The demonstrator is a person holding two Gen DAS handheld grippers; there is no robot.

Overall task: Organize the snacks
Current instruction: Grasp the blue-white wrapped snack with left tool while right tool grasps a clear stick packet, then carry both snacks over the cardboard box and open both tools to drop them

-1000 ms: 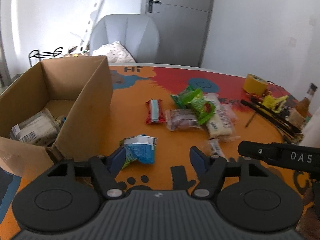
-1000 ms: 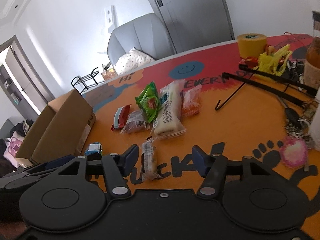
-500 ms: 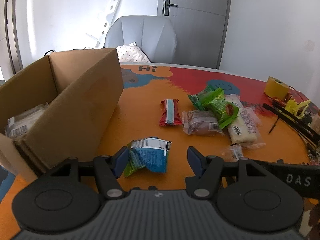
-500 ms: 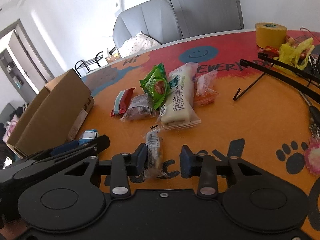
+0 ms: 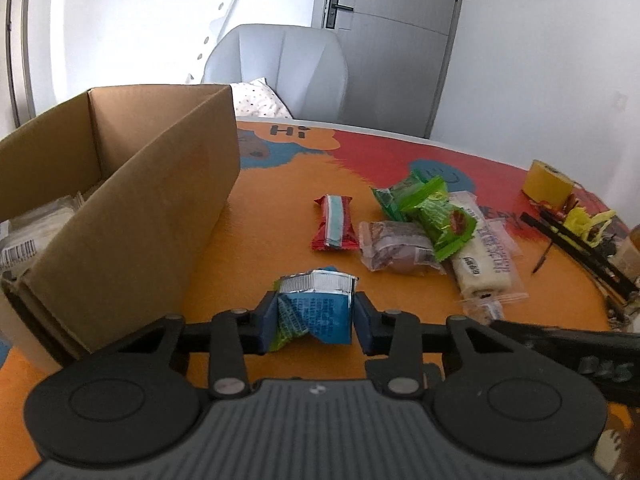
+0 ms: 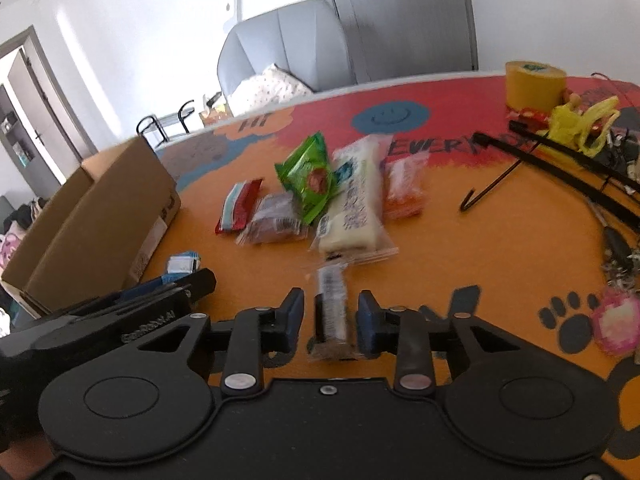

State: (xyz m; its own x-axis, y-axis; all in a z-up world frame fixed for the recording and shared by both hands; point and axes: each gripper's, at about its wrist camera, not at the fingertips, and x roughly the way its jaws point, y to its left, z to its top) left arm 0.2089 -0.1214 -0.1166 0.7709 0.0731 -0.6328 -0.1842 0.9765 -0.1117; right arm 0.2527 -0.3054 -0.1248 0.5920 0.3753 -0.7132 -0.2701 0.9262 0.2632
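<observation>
My left gripper [image 5: 316, 322] has a crumpled blue snack packet [image 5: 320, 304] between its jaws. They are closing and both pads press its sides. It rests on the orange table just right of the open cardboard box [image 5: 160, 184]. My right gripper [image 6: 330, 322] is shut on a small clear-wrapped snack [image 6: 331, 300], which stands narrow between the pads; this view is blurred. Farther off lie a red bar [image 5: 334, 228], a brown cake [image 5: 396, 244], green packets [image 5: 436, 212], a long white bread [image 5: 488, 260] and an orange packet [image 6: 404, 188].
White packets [image 5: 24, 240] lie inside the box. At the table's right are a yellow tape roll [image 6: 534, 84], black hangers [image 6: 560, 156], keys [image 6: 620, 248] and a pink charm [image 6: 616, 324]. A grey chair [image 5: 280, 68] stands behind the table.
Both grippers' jaws have narrowed from wide open onto their packets. The left one sank a little over the blue packet; the right one slid sideways over the small clear one.
</observation>
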